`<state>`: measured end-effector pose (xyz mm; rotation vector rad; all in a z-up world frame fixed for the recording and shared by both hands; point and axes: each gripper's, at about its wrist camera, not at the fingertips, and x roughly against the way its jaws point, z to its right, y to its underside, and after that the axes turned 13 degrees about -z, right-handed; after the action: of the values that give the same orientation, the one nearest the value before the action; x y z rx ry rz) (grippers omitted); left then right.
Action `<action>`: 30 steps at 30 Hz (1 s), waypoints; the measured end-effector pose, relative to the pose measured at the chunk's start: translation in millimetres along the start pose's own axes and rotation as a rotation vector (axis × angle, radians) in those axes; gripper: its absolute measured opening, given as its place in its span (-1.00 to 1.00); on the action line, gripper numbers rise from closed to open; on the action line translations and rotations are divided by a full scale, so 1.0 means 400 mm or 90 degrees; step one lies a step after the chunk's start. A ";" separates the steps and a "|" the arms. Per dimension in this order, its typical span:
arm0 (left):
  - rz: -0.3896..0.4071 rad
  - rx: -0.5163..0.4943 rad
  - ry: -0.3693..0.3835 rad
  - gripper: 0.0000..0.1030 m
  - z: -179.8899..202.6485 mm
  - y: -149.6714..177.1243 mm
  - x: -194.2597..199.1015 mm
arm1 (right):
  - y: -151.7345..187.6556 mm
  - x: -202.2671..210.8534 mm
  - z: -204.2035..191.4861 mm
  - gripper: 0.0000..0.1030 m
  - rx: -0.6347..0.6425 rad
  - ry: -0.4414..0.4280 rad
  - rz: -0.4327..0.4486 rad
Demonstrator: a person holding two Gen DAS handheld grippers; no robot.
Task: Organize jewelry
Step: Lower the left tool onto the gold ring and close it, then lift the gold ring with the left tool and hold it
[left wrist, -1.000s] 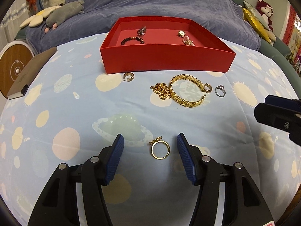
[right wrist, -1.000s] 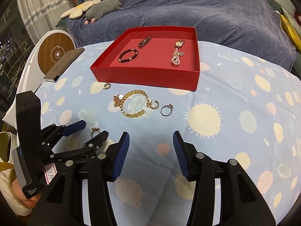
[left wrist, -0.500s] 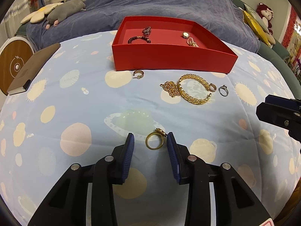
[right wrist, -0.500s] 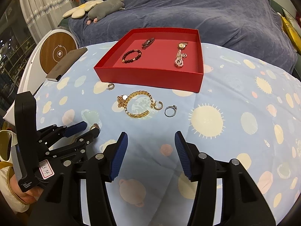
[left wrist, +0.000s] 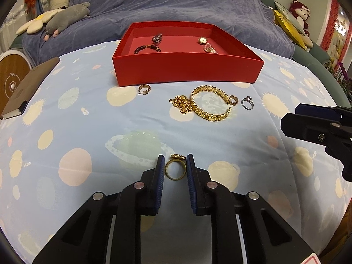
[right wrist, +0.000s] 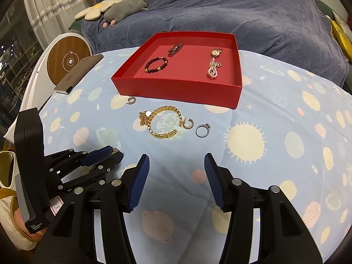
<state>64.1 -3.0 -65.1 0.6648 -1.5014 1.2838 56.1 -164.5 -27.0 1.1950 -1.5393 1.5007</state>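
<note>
Between my left gripper point(left wrist: 175, 169) and the red box point(left wrist: 187, 71), open quilt point(left wrist: 88, 132) on the left; gold bracelet point(left wrist: 211, 106), chain point(left wrist: 181, 104) and silver ring point(left wrist: 247, 103) crowd the right

Bedroom: bed point(left wrist: 176, 4), plush toys point(left wrist: 66, 17)

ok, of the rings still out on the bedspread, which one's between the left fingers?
The gold ring with the ornate top, between the left gripper pads. The silver ring lies far off by the gold bangle.
</note>
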 end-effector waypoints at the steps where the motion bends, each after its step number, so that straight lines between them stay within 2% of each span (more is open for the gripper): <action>1: -0.001 0.004 0.002 -0.67 -0.002 -0.001 0.001 | 0.000 0.000 0.000 -0.03 0.001 0.000 0.000; 10: 0.002 0.063 0.017 -0.69 -0.038 -0.033 0.045 | -0.036 -0.022 -0.024 -0.03 0.007 -0.007 0.001; 12: 0.008 0.072 0.020 -0.86 -0.047 -0.046 0.061 | -0.046 -0.036 -0.033 -0.03 0.010 -0.013 -0.002; 18: 0.024 0.088 0.034 -0.86 -0.071 -0.066 0.081 | -0.074 -0.098 -0.057 -0.03 0.030 -0.012 -0.017; 24: -0.006 0.096 0.041 -0.86 -0.097 -0.058 0.048 | -0.105 -0.136 -0.031 -0.03 0.013 -0.018 -0.035; 25: -0.009 0.096 0.037 -0.82 -0.099 -0.053 0.048 | -0.105 -0.137 -0.026 -0.03 0.008 -0.023 -0.039; 27: -0.013 0.092 0.039 -0.52 -0.100 -0.040 0.045 | -0.103 -0.133 -0.022 -0.03 0.007 -0.020 -0.040; 28: -0.012 0.091 0.035 -0.29 -0.098 -0.033 0.043 | -0.101 -0.129 -0.021 -0.03 0.008 -0.018 -0.038; 29: -0.011 0.088 0.032 -0.20 -0.094 -0.026 0.040 | -0.098 -0.124 -0.020 -0.03 0.009 -0.018 -0.038; 30: -0.012 0.082 0.036 -0.20 -0.086 -0.022 0.036 | -0.096 -0.120 -0.020 -0.03 0.008 -0.019 -0.038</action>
<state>78.6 29.7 -51.2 0.7180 -1.3719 1.3822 107.5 -146.0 -56.1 1.2646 -1.5026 1.4619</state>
